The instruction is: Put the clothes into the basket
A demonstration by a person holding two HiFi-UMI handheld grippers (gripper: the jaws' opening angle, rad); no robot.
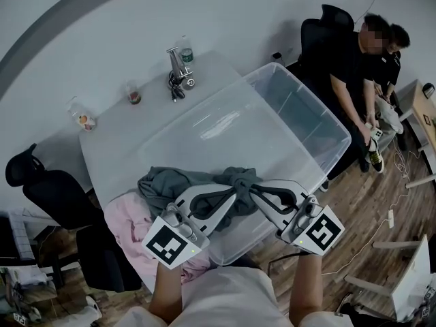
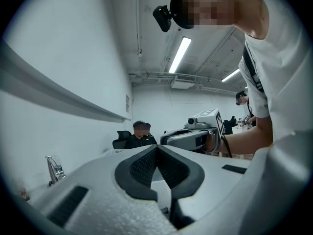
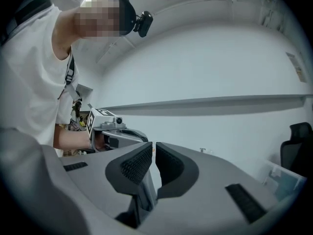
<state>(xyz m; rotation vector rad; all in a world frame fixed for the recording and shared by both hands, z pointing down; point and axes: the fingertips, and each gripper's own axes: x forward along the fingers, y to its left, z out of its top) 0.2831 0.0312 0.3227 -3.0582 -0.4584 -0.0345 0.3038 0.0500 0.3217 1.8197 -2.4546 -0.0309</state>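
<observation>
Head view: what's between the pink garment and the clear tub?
A bunched grey-green garment, touching the pink garment and reaching the clear tub. Head view only.

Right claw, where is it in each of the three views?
Head view: right claw lower centre, tips at the grey garment.
Left gripper view: right claw right of centre, seen side-on.
Right gripper view: right claw bottom centre, its own jaws together.
Shared landmark: grey wall stripe.
</observation>
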